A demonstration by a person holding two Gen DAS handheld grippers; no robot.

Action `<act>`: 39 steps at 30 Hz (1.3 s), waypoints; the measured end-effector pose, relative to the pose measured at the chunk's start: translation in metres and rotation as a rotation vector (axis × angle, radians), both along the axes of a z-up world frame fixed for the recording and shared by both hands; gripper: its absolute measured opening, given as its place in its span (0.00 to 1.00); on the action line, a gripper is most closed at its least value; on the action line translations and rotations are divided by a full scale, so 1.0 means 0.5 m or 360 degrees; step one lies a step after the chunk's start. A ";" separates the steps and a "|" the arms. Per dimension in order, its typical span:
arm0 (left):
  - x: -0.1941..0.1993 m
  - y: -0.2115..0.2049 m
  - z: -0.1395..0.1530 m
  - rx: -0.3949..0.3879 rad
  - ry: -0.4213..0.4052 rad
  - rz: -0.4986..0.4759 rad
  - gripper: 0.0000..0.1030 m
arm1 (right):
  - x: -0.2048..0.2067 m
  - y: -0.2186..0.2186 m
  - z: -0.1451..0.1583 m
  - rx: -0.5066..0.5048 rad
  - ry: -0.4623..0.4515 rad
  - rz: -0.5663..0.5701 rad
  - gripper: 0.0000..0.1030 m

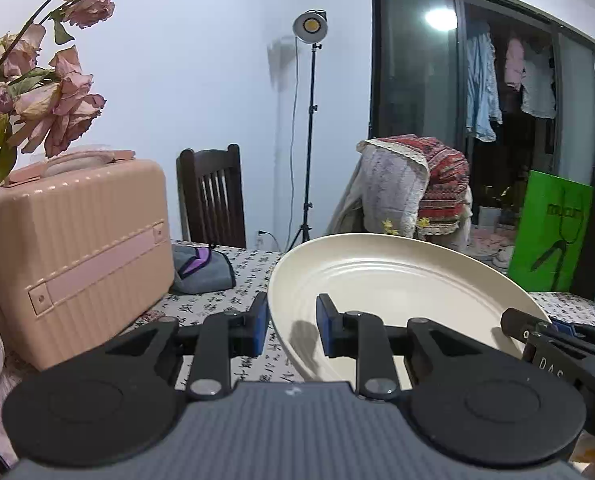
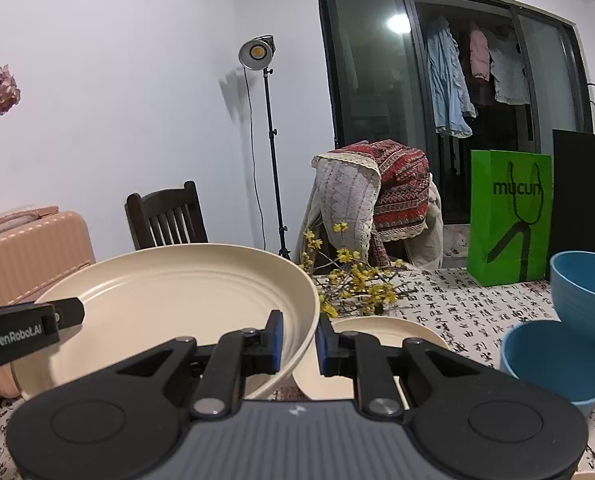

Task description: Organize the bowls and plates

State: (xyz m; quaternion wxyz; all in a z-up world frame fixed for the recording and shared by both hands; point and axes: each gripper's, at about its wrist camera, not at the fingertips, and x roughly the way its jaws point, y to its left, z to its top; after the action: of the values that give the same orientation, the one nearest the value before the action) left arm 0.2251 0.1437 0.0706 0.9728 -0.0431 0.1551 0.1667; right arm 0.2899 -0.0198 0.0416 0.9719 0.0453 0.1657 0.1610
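cream plate (image 2: pixel 177 304), ridged rings, raised rim

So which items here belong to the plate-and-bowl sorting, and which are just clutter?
Job:
large cream plate, held at opposite rims by left tongs and right tongs
second cream plate
two blue bowls

Clutter:
pink case
green bag
yellow flower sprig
grey pouch

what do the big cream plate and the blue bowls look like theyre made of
Cream plate: matte, evenly coloured, with moulded concentric rings and little glare; probably plastic or a fibre composite, though matte-glazed ceramic can't be excluded. Blue bowls: the same dull, uniform finish with faint ribbing on the outside, so likely the same material as the plate.
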 end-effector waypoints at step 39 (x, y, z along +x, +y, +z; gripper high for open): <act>-0.083 -0.091 -0.021 -0.0036 -0.0041 -0.0087 0.25 | -0.096 -0.092 -0.013 0.0007 -0.0001 -0.0085 0.16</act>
State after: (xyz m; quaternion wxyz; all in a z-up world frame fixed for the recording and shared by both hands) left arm 0.1838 0.0982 0.0599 0.9784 -0.0519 0.1453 0.1376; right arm 0.2419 -0.0658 0.0353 0.9758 0.0519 0.1637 0.1353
